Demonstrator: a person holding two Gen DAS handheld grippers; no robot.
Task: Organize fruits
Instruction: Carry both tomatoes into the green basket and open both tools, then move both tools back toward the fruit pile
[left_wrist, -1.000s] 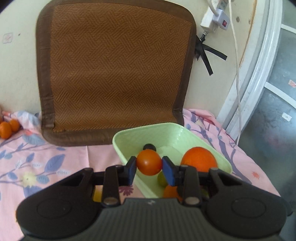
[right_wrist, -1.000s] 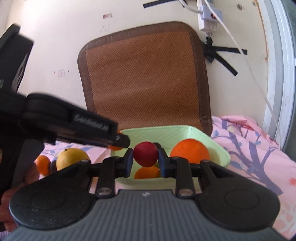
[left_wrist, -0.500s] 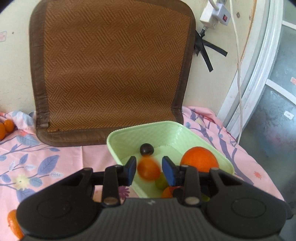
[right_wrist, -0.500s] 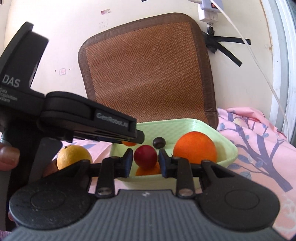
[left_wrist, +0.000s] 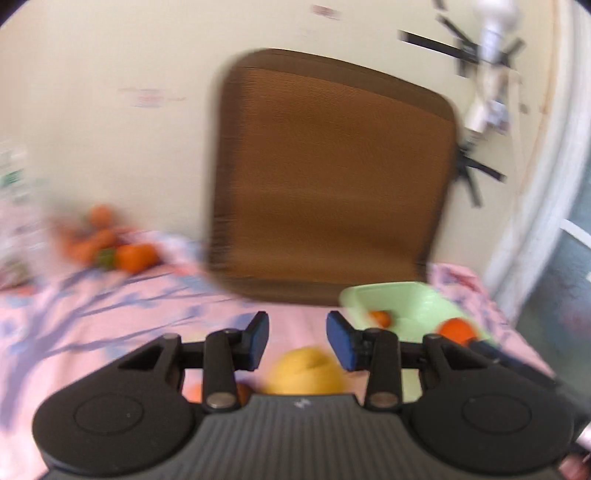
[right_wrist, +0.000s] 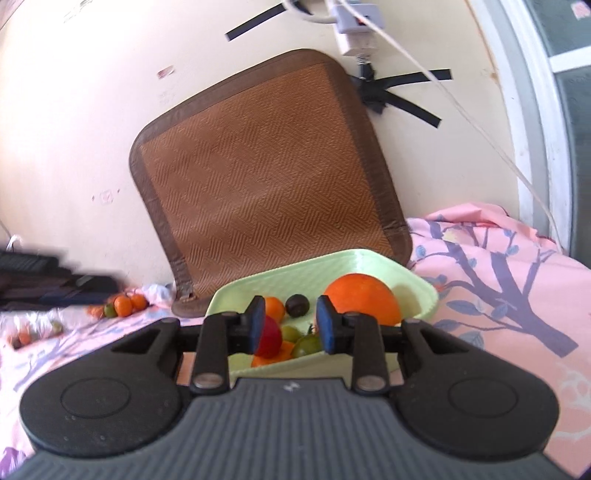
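Note:
The left wrist view is motion-blurred. My left gripper hangs over the pink cloth, left of the green basket, its jaws opening with nothing between them. A yellow fruit lies on the cloth just below it. My right gripper is open at the green basket's near rim. A red fruit lies in the basket behind its left pad, not gripped. The basket also holds a big orange, a small orange, a dark fruit and green tomatoes.
A brown woven mat leans on the wall behind the basket. Several small loose fruits lie on the cloth at the far left by the wall. A plug and cables hang at the upper right. A window frame stands at the right.
My left gripper let its small orange fruit drop into the basket, then swung left away from it. The red fruit slipped from my right gripper's pads into the basket, and that gripper rolled.

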